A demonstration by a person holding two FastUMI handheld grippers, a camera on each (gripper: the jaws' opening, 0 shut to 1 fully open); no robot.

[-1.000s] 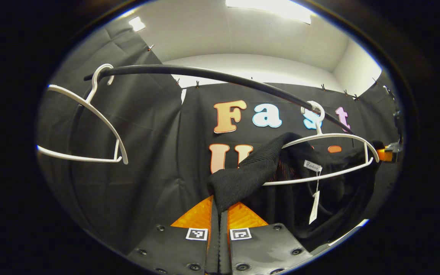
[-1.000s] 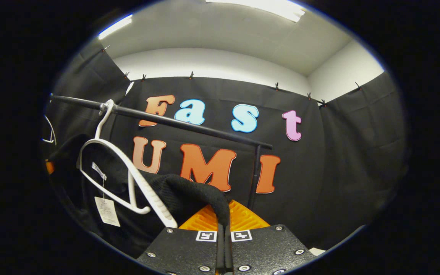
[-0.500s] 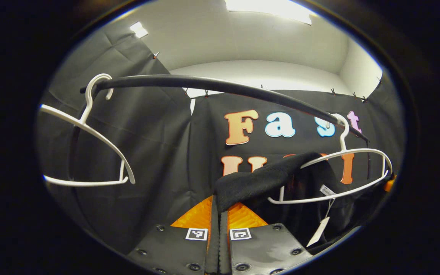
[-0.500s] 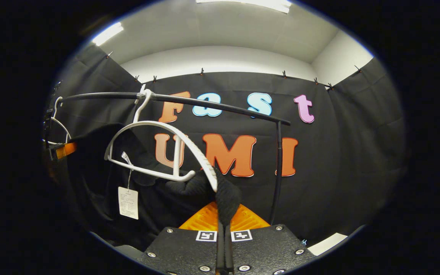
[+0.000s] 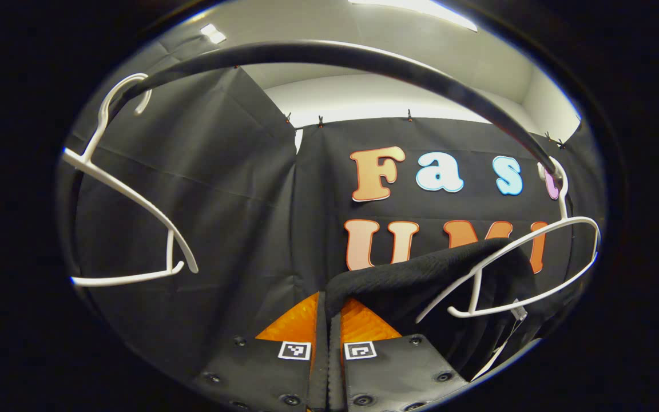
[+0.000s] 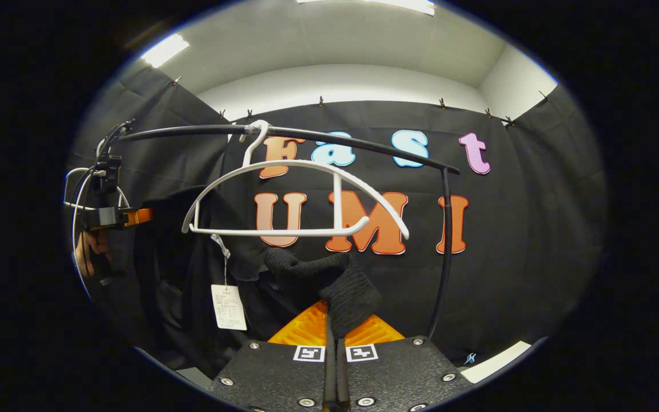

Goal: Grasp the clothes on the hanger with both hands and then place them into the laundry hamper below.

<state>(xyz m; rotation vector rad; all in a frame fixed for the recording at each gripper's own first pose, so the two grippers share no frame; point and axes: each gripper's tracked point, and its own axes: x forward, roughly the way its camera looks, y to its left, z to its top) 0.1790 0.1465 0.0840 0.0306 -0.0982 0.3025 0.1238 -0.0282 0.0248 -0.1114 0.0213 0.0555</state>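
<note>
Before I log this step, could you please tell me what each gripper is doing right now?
Left gripper: shut on the black garment.
Right gripper: shut on the black garment.

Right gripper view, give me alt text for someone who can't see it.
The right gripper is shut on a fold of the black garment, which hangs just below a bare white hanger hooked on a black rail. A paper tag dangles from the garment at left, where the left gripper also shows.
</note>
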